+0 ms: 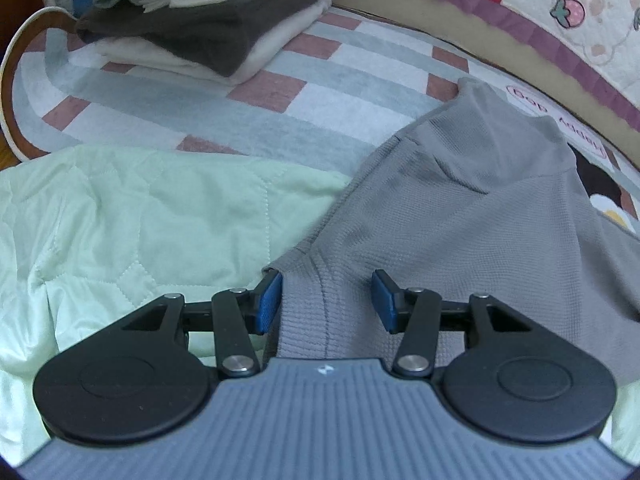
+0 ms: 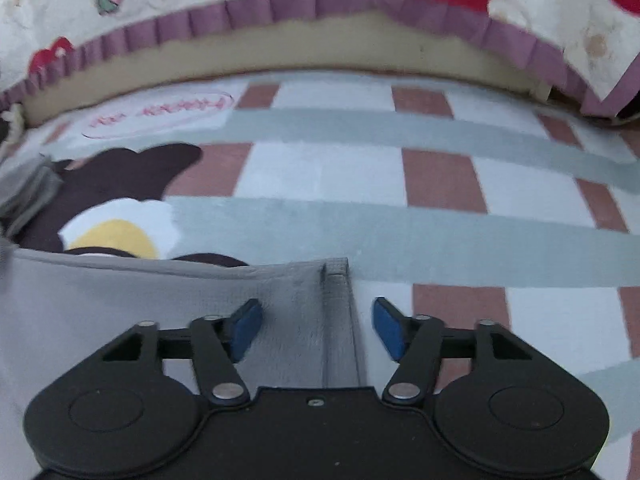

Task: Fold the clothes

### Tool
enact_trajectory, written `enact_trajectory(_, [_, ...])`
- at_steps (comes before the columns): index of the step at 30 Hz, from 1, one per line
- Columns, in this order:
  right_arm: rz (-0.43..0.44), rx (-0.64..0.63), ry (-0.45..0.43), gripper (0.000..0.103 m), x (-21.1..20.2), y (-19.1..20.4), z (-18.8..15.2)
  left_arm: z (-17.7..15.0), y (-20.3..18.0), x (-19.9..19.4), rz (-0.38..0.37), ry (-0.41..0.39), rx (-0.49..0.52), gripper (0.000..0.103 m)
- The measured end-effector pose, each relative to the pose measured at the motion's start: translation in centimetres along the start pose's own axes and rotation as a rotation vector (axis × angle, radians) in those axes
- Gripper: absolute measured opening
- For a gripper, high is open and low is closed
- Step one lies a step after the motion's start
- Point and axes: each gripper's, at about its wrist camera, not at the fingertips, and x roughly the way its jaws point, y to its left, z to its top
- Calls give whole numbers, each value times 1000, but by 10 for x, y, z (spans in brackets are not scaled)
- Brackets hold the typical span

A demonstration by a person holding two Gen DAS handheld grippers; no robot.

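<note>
grippers (image 1: 327, 300) (image 2: 318, 328) agape, level over grey garment (image 1: 460, 216)

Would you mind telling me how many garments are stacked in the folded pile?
About 4 layers in the folded pile: grey-green on top, white beneath, dark grey next, white at the bottom. The top is cropped, so more may be hidden.

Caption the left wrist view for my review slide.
Open left gripper straddles a grey garment's corner, folded clothes stacked beyond.
</note>
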Motion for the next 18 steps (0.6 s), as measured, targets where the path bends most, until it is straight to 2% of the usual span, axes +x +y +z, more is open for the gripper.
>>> enact_trajectory(2, [6, 3, -9, 77, 10, 0, 0, 1, 1, 1, -5, -4, -3, 48])
enact_trajectory(3, [9, -27, -27, 71, 11, 5, -3, 2, 1, 1, -6, -10, 1, 48])
enact_trajectory(4, [27, -69, -46, 45, 9, 12, -7, 4, 0, 1, -6, -18, 7, 48])
enact_trajectory(5, [52, -93, -60, 27, 6, 16, -7, 7, -1, 0, -8, -33, 18, 48])
enact_trajectory(6, [50, -110, -72, 14, 1, 20, -5, 13, -4, -1, -11, -53, 32, 48])
enact_trajectory(8, [23, -155, -131, 11, -15, 27, 0, 28, -11, -4, -52, -98, 83, 48])
enact_trajectory(10, [6, -157, -176, 11, -29, 28, 7, 51, -21, 0, -127, -126, 160, 50])
enact_trajectory(12, [12, -138, -161, 12, -26, 24, 9, 74, -36, 14, -200, -136, 272, 61])
enact_trajectory(15, [5, -140, -133, 12, -15, 24, 9, 107, -73, 55, -258, -113, 420, 61])
enact_trajectory(18, [-4, -145, -108, 12, -3, 25, 8, 141, -101, 106, -292, -59, 460, 61])
